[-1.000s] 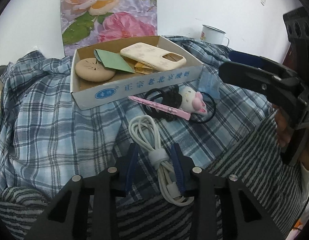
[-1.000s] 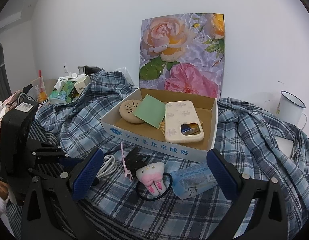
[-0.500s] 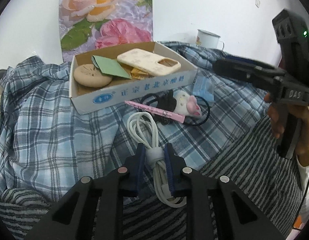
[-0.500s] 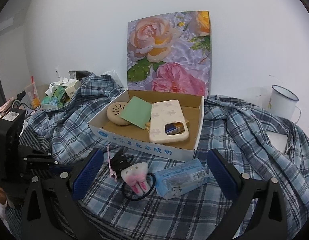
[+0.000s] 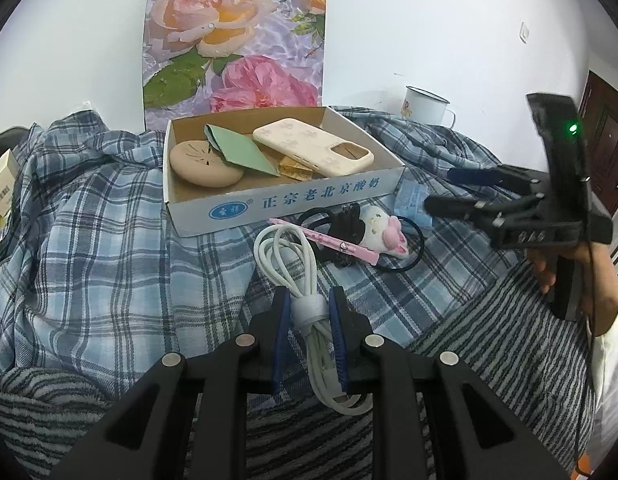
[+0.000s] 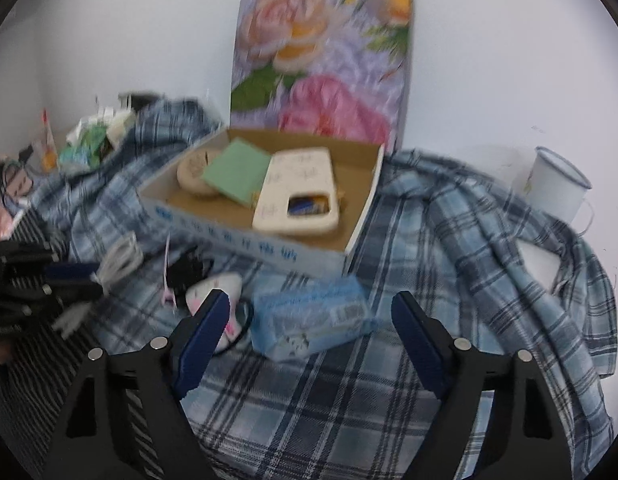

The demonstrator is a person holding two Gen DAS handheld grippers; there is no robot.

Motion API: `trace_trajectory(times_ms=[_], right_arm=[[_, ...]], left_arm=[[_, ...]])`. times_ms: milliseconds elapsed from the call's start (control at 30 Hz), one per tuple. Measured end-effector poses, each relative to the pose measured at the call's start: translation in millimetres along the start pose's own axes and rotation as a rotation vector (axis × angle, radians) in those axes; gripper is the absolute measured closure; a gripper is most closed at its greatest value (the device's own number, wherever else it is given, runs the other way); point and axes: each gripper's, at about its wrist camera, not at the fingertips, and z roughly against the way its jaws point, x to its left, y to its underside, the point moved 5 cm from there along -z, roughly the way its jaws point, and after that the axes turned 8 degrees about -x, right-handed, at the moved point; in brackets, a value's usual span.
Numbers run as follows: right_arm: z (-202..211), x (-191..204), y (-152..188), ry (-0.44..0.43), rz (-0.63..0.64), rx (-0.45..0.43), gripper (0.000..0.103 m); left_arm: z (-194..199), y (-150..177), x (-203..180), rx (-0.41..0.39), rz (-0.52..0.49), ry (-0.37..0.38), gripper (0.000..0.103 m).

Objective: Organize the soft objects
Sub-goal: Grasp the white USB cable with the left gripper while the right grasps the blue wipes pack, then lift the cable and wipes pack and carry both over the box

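Note:
My left gripper (image 5: 307,312) is shut on the white coiled cable (image 5: 285,256), with the pads pressing on its wrap band, low over the plaid cloth. My right gripper (image 6: 311,300) hangs over the blue tissue pack (image 6: 309,316). Its jaws are closing with the pack between them, and the pads stand apart from it. In the left wrist view the right gripper (image 5: 449,190) is held by a hand at the right, near the tissue pack (image 5: 415,202). A plush hair tie (image 5: 379,226) and a pink clip (image 5: 325,242) lie in front of the cardboard box (image 5: 293,200).
The box holds a cream phone case (image 5: 313,150), a green card and a round beige disc. A floral board (image 5: 233,40) stands behind it against the wall. An enamel mug (image 6: 553,188) sits at the back right. Clutter lies at the far left. Striped fabric covers the near edge.
The left jaws closed onto the cable's wrap band. The right gripper moved forward and down over the tissue pack, and its jaws narrowed.

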Motion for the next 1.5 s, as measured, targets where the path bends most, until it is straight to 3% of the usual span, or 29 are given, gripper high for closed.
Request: trace_trajectory(times_ms=[400, 767, 1000, 1500], right_arm=[[-25, -12, 9, 0.021, -0.059, 0.079, 0.02], [-39, -3, 13, 0.023, -0.024, 0.126, 0.02], [-27, -6, 8, 0.04, -0.033, 0.066, 0.031], [15, -3, -14, 0.089, -0.016, -0.145, 0.032]], left_arm=[[1, 0, 0, -0.001, -0.002, -0.006, 0.082], [-1, 2, 0, 0.005, -0.002, -0.008, 0.082], [-1, 1, 0, 0.003, -0.002, -0.01, 0.082], [5, -2, -1, -0.018, -0.009, -0.018, 0.082]])
